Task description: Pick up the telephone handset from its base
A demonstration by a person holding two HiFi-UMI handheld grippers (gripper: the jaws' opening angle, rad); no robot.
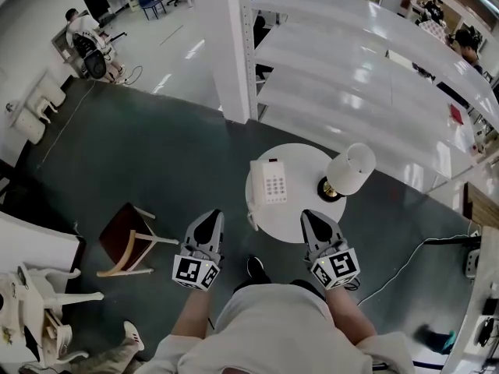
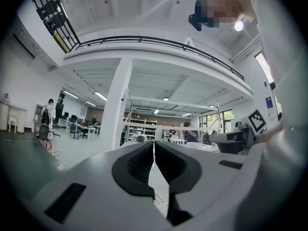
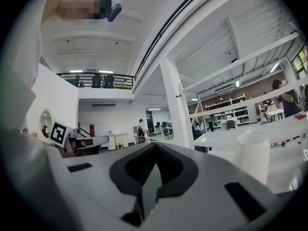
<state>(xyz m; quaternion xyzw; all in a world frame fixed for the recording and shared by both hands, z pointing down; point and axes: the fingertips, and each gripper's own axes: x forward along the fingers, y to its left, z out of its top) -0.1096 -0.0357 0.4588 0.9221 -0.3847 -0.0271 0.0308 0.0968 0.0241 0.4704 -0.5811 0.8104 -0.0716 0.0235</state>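
Note:
A white telephone [image 1: 273,181] lies on a small round white table [image 1: 300,164], its handset [image 1: 256,187] resting along the left side of the base. My left gripper [image 1: 211,216] hovers shut just left of the table's near edge, short of the handset. My right gripper [image 1: 311,216] is shut over the table's near right rim. In the left gripper view the left gripper's [image 2: 154,147] two jaws meet with nothing between them. The right gripper view shows the right gripper [image 3: 155,149] shut and empty too. The telephone shows in neither gripper view.
A lamp with a white shade [image 1: 351,169] [image 3: 253,155] stands on the table right of the telephone. A wooden stool with a dark red seat [image 1: 125,236] is to the left. A white pillar [image 1: 231,45] and long white tables [image 1: 366,68] lie beyond; a cable [image 1: 405,265] runs on the floor.

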